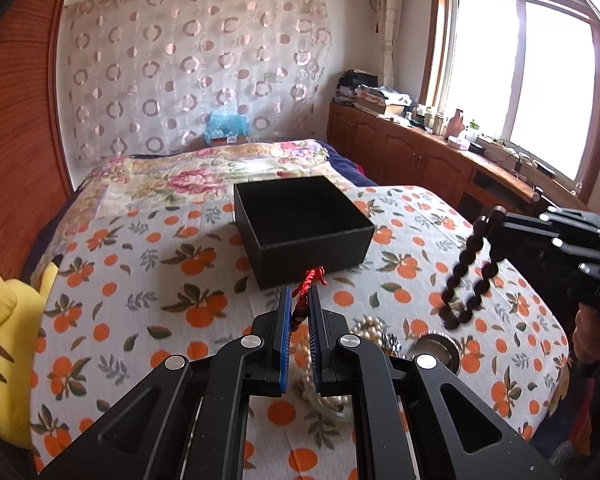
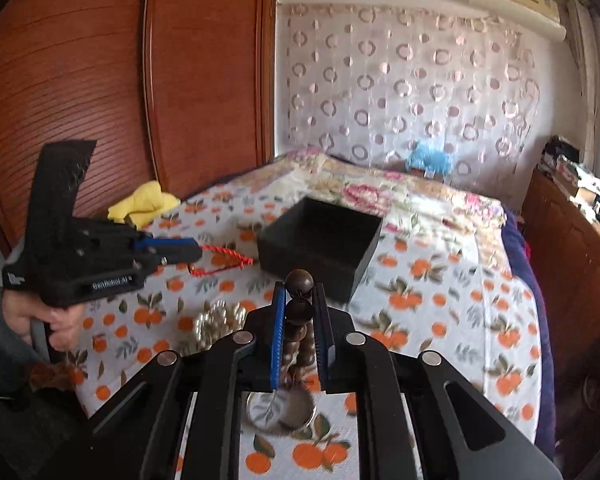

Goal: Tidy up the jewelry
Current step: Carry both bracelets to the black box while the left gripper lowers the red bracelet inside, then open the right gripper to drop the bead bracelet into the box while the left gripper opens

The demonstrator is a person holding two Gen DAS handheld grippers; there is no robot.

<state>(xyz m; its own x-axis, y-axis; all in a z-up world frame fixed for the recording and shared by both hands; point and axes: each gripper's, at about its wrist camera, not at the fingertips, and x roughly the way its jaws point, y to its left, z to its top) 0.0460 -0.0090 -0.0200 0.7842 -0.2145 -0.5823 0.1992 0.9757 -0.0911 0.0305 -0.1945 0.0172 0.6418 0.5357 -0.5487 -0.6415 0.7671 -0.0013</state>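
Only readable text was white "GenRobot.AI" lettering on the left gripper [image 2: 180, 254] body side; partial letters "DA" showed on the right gripper [image 1: 496, 220] body, rest cut off.

Home bedroom: quilted bed [image 1: 160, 264], wooden wardrobe [image 2: 100, 80].

L gripper [image 1: 299, 300] bottom centre, clamped on red cord [image 1: 308, 286]; black box [image 1: 304, 228] mid-frame; R gripper [image 1: 494, 224] right edge w/ dark bead bracelet [image 1: 466, 272].
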